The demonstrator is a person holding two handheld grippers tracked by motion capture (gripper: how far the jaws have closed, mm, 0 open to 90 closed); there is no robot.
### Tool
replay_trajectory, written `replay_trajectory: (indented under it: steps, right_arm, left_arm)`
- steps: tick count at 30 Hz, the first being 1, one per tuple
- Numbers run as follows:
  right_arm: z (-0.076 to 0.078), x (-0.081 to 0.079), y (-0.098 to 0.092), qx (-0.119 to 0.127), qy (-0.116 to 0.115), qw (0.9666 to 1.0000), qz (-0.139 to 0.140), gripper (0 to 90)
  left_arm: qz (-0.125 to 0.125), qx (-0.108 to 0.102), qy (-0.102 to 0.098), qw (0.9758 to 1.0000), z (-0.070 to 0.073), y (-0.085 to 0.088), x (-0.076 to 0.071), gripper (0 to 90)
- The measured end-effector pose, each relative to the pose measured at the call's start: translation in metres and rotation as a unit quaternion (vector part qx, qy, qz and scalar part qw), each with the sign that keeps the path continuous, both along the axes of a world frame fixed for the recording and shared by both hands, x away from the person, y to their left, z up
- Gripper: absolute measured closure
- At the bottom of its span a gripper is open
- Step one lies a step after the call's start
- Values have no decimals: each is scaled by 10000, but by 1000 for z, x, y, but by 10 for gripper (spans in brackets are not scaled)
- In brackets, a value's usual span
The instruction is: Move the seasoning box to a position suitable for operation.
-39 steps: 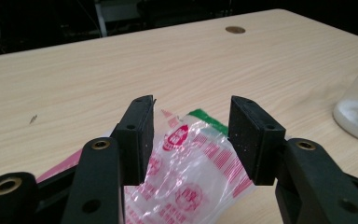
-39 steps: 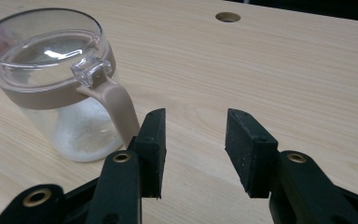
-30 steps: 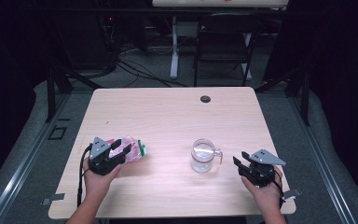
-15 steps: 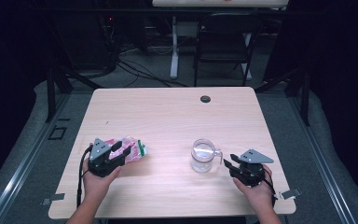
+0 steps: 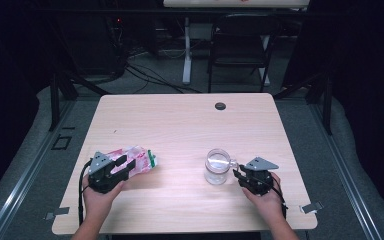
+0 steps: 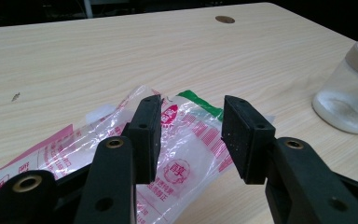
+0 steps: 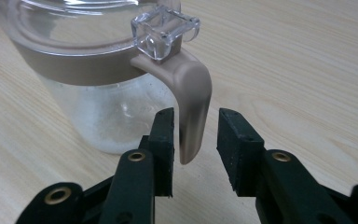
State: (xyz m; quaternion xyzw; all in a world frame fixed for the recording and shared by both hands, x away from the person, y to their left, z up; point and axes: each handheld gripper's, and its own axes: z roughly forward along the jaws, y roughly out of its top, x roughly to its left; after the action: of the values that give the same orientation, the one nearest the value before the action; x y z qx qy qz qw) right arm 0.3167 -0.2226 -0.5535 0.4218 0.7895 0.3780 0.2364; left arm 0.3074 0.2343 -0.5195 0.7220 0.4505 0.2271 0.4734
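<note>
Now right tongs (image 7: 193, 140) closing, straddling jar handle (image 7: 193, 100)

1 plastic bag (image 5: 132, 161), 1 glass jar (image 5: 217, 166), 1 table (image 5: 180, 125), 1 chair (image 5: 240, 47).

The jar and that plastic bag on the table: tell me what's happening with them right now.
A person works at a wooden table with a gripper in each hand. The left gripper hangs over a crinkled plastic bag, its jaws closing in but not yet pinching it. The right gripper has moved in on the clear jar; its jaws, also closing, straddle the jar's beige handle with a gap on one side, so nothing is gripped yet.
</note>
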Motion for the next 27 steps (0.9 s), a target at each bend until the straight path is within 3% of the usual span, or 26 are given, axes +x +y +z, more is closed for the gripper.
replay_trajectory:
  steps: [6, 13, 27]
  right_arm:
    - [-5, 7, 8, -148, 60, 9999, 39, 713]
    - [-4, 8, 7, -15, 57, 10000, -14, 765]
    - [-4, 8, 6, -74, 29, 10000, 28, 768]
  left_arm:
    - [11, -3, -6, 10000, 0, 3, -4, 586]
    - [-33, -61, -40, 10000, 0, 4, -5, 579]
    - [-116, -36, -55, 9999, 1, 1, -5, 574]
